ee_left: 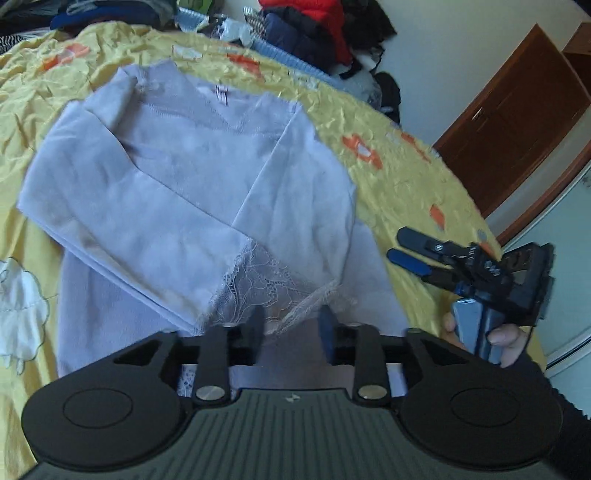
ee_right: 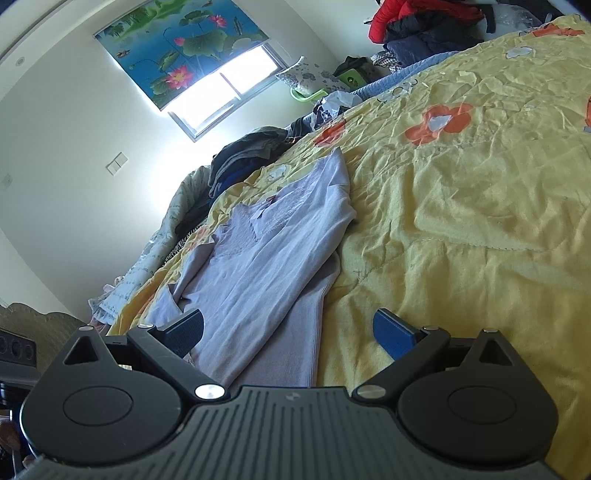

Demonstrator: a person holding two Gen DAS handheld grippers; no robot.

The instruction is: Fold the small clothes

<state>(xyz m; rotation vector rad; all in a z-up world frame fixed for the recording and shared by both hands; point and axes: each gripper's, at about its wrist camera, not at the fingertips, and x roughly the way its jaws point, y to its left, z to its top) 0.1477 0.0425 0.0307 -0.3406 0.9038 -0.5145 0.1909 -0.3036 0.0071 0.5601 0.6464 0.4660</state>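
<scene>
A pale lilac long-sleeved top [ee_left: 177,192] lies on the yellow bedspread [ee_left: 399,177], both sleeves folded in across the body, lace cuffs near its hem. My left gripper [ee_left: 291,328] is at the hem, its fingers partly closed with the hem fabric and lace between them. My right gripper [ee_left: 395,243] shows in the left wrist view, open, over the bedspread right of the top. In the right wrist view the top [ee_right: 266,251] runs away from my right gripper [ee_right: 291,332], which is wide open over the hem's right edge, holding nothing.
Piled clothes, red and dark jackets [ee_left: 314,29], line the bed's far edge. A brown wooden door [ee_left: 517,122] stands to the right. A window with a lotus blind [ee_right: 192,51] is on the far wall. The bedspread [ee_right: 461,206] lies wrinkled.
</scene>
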